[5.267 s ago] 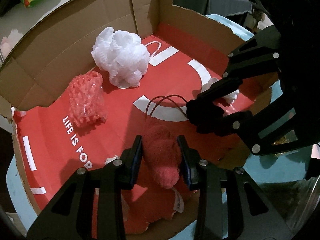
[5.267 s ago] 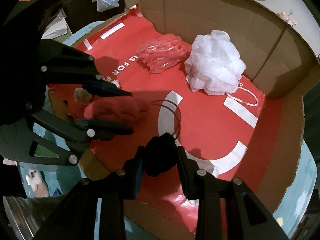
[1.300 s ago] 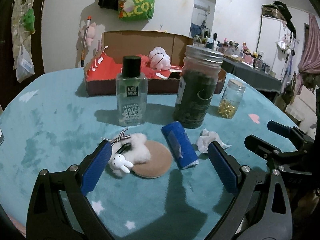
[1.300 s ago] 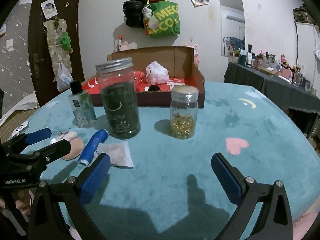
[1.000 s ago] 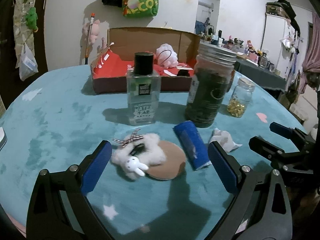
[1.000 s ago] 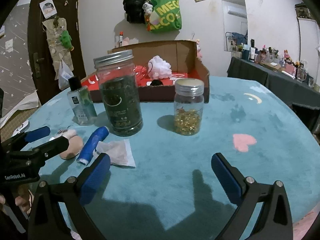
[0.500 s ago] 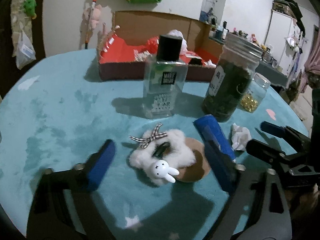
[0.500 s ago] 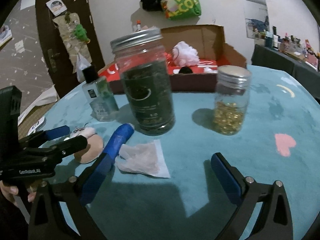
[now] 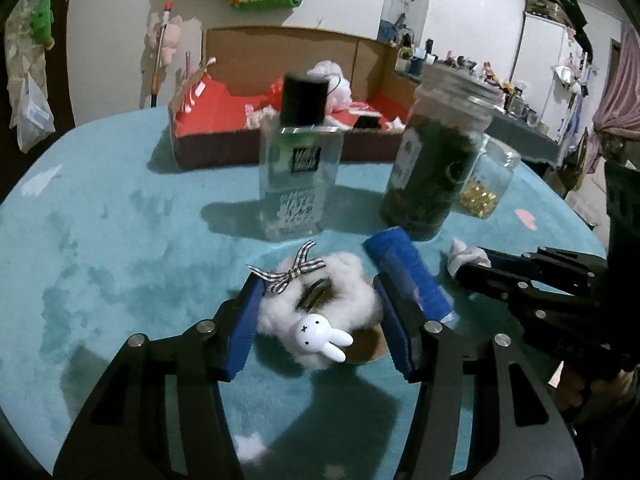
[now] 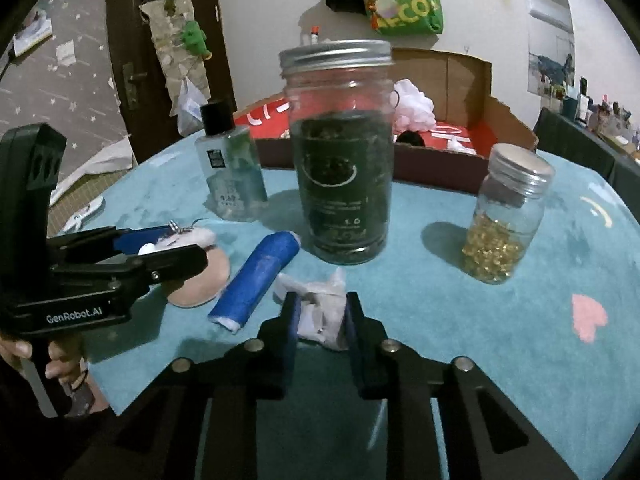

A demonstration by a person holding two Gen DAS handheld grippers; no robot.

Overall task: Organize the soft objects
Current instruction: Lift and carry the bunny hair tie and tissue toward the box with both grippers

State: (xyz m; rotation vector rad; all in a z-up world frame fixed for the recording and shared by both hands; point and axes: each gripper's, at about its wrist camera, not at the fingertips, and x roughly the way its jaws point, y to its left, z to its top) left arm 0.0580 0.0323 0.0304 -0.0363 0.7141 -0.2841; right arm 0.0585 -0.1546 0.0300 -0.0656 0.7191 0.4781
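Note:
A white fluffy scrunchie with a small rabbit figure and a checked bow (image 9: 320, 312) lies on a tan round pad (image 10: 200, 280) on the teal table. My left gripper (image 9: 320, 320) has its blue pads on both sides of the scrunchie, touching it. My right gripper (image 10: 320, 312) is closed on a crumpled white tissue (image 10: 320, 304) on the table. A rolled blue cloth (image 10: 256, 280) lies between the two. The cardboard box (image 9: 224, 148) with a red liner stands at the far side, with a white bath pouf (image 10: 412, 108) inside.
A clear bottle with a black cap (image 9: 300, 168), a tall dark jar with a metal lid (image 10: 340, 160) and a small jar of gold beads (image 10: 504, 224) stand between the grippers and the box. Pink heart pattern (image 10: 588, 316) marks the table at right.
Both grippers moved forward and down from wide open above the table. The left one has closed around the scrunchie, the right one onto the tissue.

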